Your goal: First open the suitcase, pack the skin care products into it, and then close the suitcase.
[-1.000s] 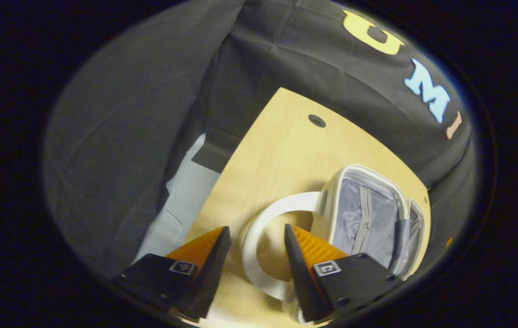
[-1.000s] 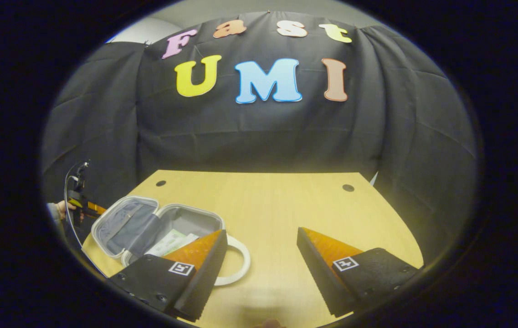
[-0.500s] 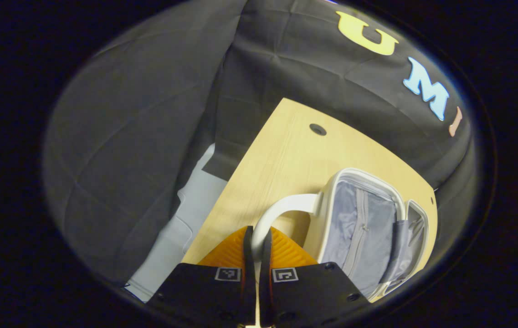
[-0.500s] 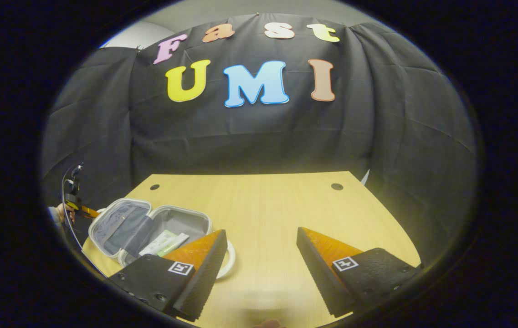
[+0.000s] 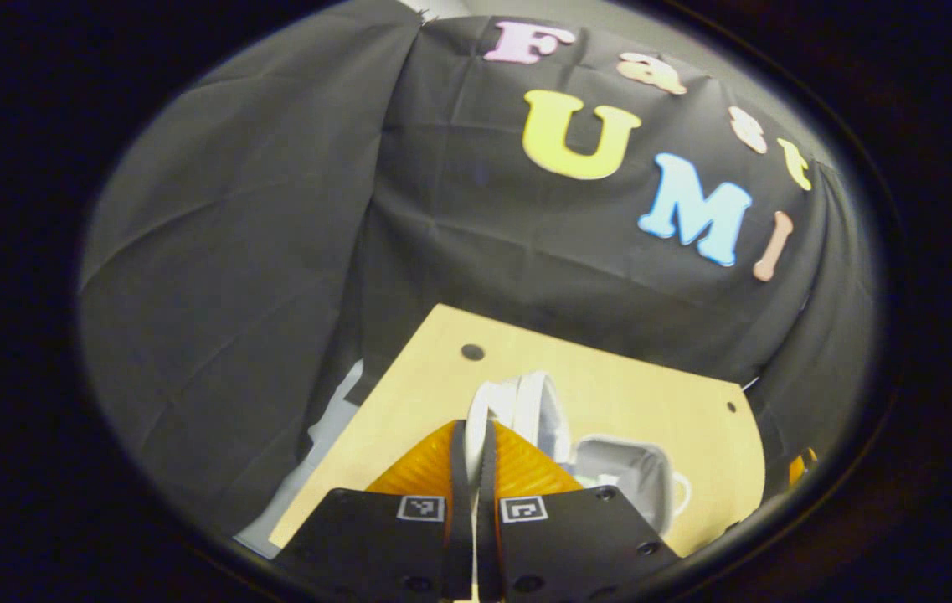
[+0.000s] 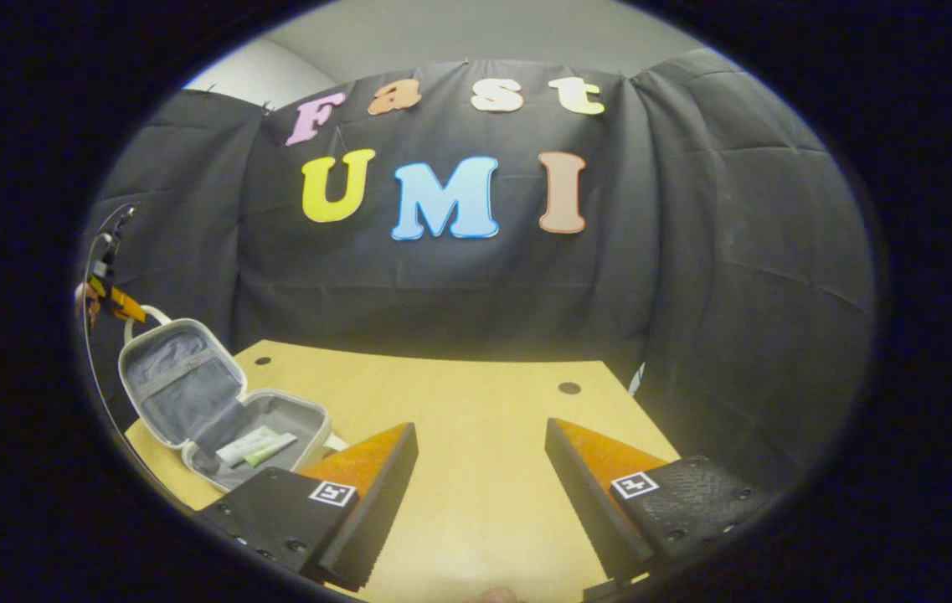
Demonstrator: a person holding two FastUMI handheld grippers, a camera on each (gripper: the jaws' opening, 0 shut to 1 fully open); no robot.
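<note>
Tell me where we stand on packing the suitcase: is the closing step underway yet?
Done: the suitcase is open and the skin care products lie in its lower half. In hand: the left tool is shut on the white handle of the lid, which stands raised at a steep angle. The right tool hangs open over the table, holding nothing. Left: bring the lid down until the case is shut.

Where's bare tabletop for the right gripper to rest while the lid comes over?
Bare table runs from the suitcase across to the right edge and back to the far holes. The near left corner is crowded: suitcase, raised lid, left gripper on the handle.
</note>
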